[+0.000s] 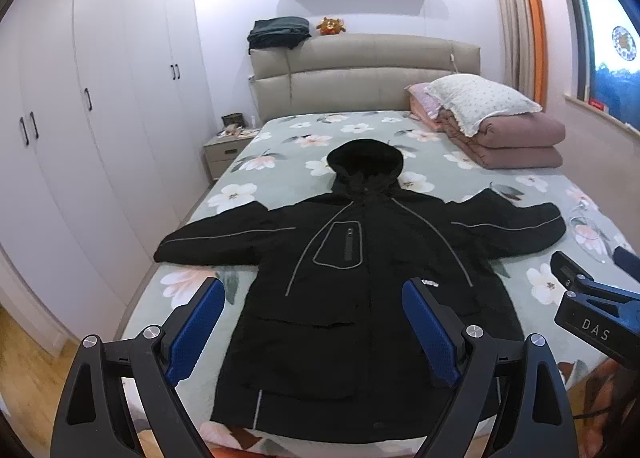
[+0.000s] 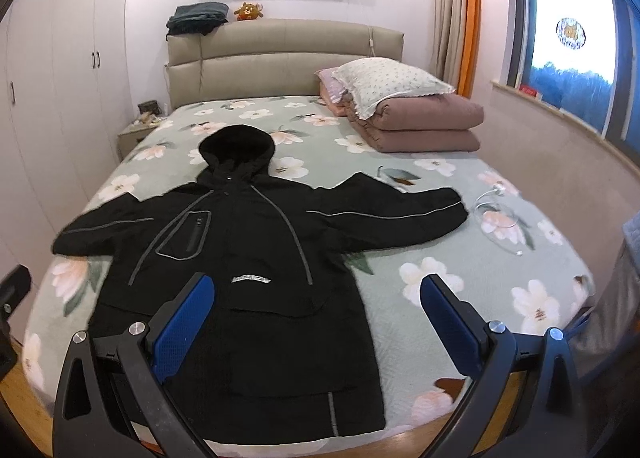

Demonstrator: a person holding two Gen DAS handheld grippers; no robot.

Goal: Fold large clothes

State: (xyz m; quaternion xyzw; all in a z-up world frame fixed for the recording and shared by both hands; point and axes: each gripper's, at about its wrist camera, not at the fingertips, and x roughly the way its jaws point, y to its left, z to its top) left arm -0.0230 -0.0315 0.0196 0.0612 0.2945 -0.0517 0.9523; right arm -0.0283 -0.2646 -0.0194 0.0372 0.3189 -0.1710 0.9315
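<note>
Nearest to me, my left tool [image 1: 314,296] is released, its two blue pads [image 1: 196,328] wide apart and holding nothing, above the lower hem part of the black jacket [image 1: 352,298]. My right tool [image 2: 316,294] is also released and holds nothing; its left pad is over the lower body of the jacket [image 2: 256,298] and its right pad is over the bare flowered bedsheet [image 2: 460,258] beside the jacket. In the left wrist view I see the body of the right tool [image 1: 596,318] at the right edge.

The jacket lies flat and face up on the bed, near the foot end. Its long axis runs from the hem, which is close to me at the foot edge of the bed, to the hood [image 1: 365,160], which points away from me toward the headboard [image 1: 368,70]. Both sleeves are spread out to the sides, across the bed, so the jacket makes a T form. Grey lines run along the sleeves and the chest.

Just beyond the right sleeve end, a white cable [image 2: 496,214] lies on the sheet. Farther, at the right side near the headboard, a pillow [image 2: 390,78] rests on a folded pink quilt [image 2: 424,126]. On top of the headboard I see folded dark cloth [image 1: 278,32] and a small plush toy [image 1: 330,25].
</note>
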